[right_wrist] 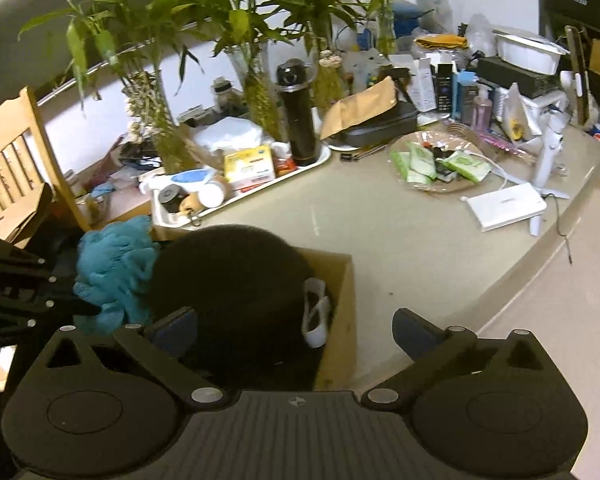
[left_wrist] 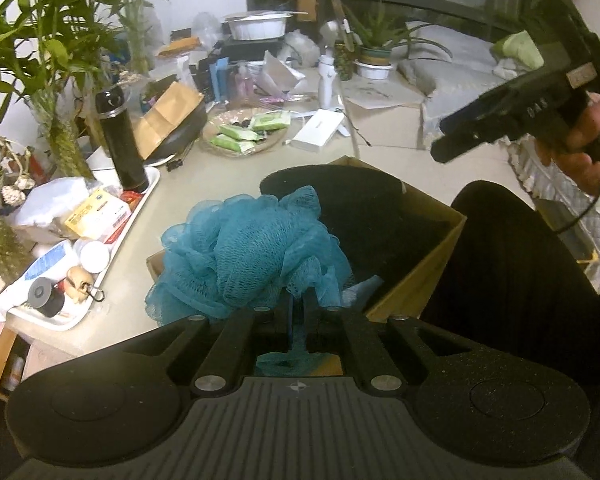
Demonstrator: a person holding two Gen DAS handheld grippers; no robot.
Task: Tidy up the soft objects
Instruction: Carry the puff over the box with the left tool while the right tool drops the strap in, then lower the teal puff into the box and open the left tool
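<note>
My left gripper [left_wrist: 298,300] is shut on a teal mesh bath pouf [left_wrist: 252,248] and holds it over the near left part of a cardboard box [left_wrist: 420,272]. A large black soft cushion [left_wrist: 364,208] fills the box. In the right wrist view the pouf [right_wrist: 114,268] sits at the box's left side next to the cushion [right_wrist: 228,280], with the left gripper [right_wrist: 80,309] on it. My right gripper [right_wrist: 294,330] is open and empty, held above the box [right_wrist: 344,320]. A white item [right_wrist: 316,316] lies by the cushion.
A white tray [left_wrist: 112,264] of small items and a black flask [left_wrist: 120,136] stand left of the box. A wicker plate with green packets [left_wrist: 240,134], a white power bank [left_wrist: 318,134] and bamboo plants [left_wrist: 52,48] lie behind. A wooden chair [right_wrist: 16,152] is far left.
</note>
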